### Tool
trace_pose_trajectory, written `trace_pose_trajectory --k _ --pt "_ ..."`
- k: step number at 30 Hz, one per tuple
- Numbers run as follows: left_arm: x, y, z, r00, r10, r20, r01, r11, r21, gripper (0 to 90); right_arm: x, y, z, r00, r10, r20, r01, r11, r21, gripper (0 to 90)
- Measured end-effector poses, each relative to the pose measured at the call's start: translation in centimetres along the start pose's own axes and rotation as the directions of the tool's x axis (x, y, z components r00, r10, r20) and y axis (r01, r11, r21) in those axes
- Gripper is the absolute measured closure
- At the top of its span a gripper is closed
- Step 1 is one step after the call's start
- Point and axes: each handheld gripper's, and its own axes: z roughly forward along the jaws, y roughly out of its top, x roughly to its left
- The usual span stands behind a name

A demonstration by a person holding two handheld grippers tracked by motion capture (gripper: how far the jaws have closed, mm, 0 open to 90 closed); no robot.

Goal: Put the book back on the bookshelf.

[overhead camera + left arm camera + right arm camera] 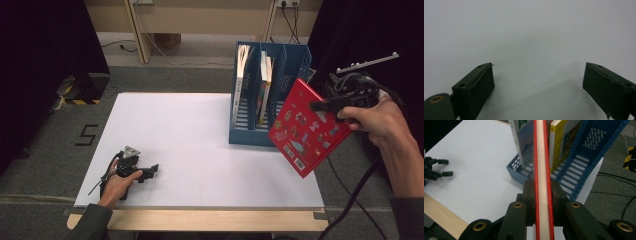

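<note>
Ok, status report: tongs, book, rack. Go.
Right tongs shut on red book, held tilted in the air beside blue rack. Left tongs open, resting on table. Rack holds two books; right slot free.

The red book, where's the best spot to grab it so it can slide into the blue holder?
Probably where the right gripper has the red book now: the jaws pinch both covers at one edge, coming from the right. The book is thin and flat, so its free end can lead into the blue file holder, whose right slot looks free.
</note>
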Motion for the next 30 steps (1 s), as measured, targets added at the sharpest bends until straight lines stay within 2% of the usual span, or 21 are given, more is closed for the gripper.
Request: trace_pose_trajectory --k 8,18,30 --pt "0.0 0.0 0.0 1.0000 0.000 0.000 0.000 1.0000 0.001 9.1 -1.5 1.1 -0.3 0.9982 0.040 0.044 -0.039 0.999 -0.017 78.5" --pt "0.0 0.0 0.0 1.0000 0.000 0.000 0.000 1.0000 0.000 8.8 -3.0 2.9 -0.2 0.9913 0.093 0.093 -0.090 0.995 -0.038 78.5" --pt "0.0 0.0 0.0 1.0000 0.002 0.000 -0.002 1.0000 0.002 8.6 -4.7 4.9 0.9 0.9762 0.151 0.156 -0.145 0.988 -0.047 78.5"
